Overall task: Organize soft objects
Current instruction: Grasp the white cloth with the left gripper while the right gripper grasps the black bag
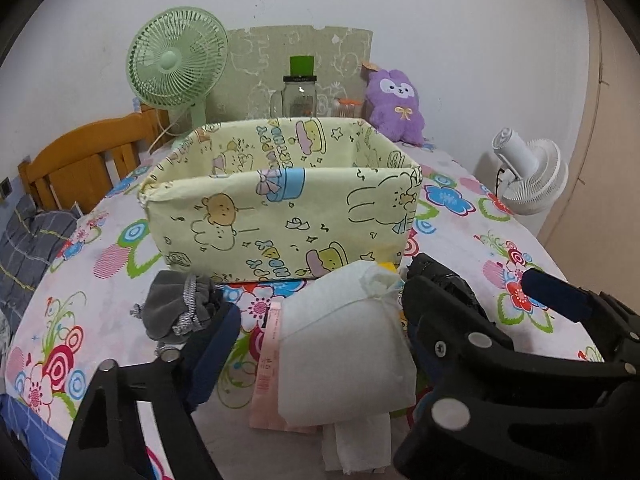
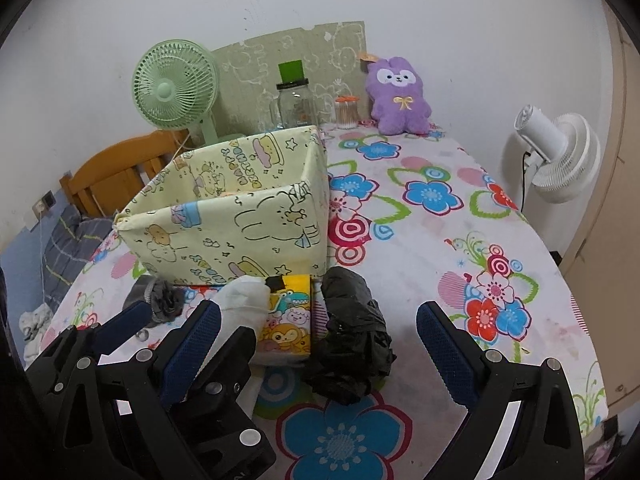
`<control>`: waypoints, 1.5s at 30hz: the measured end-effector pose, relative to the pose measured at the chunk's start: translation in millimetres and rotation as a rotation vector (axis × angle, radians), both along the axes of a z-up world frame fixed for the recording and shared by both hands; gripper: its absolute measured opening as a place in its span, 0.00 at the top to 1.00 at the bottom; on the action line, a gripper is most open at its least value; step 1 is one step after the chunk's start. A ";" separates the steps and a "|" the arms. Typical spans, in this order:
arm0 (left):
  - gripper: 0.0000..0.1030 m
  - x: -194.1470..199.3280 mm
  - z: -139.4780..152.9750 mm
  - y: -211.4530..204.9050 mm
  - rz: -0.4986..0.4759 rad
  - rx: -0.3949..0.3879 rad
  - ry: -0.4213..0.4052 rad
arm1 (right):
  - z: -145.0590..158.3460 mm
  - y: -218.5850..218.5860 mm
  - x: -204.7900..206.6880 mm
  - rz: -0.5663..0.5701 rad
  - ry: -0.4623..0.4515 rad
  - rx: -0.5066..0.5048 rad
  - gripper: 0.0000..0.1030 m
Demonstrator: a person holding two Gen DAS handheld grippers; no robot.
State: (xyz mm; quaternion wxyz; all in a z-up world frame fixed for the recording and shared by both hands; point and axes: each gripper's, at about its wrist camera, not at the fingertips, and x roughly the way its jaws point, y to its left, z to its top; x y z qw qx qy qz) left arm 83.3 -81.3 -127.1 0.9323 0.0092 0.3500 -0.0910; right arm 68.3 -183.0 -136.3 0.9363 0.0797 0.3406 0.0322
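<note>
White cloth pouch (image 1: 344,352) is lying on the flowered bench (image 2: 420,240) between the left claw (image 1: 320,344)'s spread, untouching fingers. Right claw (image 2: 318,340) is gaping around a crumpled black bag (image 2: 352,344), just before the yellow fabric box (image 1: 280,208).

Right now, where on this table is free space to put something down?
Free: the flowered cloth right of the yellow box, toward the white fan. Crowded: in front of the box, where the grey pouch, white bag and black bag lie.
</note>
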 end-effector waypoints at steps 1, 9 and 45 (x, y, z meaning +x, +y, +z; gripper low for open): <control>0.27 1.8 -1.6 -0.3 -0.004 -0.004 0.008 | -1.5 -0.7 1.6 0.003 0.007 0.006 0.03; 0.57 13.7 -9.8 -3.4 -0.009 -0.010 0.042 | -12.9 -8.7 14.1 -0.025 0.047 0.020 0.03; 0.84 14.6 -4.4 -10.0 -0.025 0.042 0.024 | -18.1 -6.0 27.0 -0.064 0.122 0.079 0.63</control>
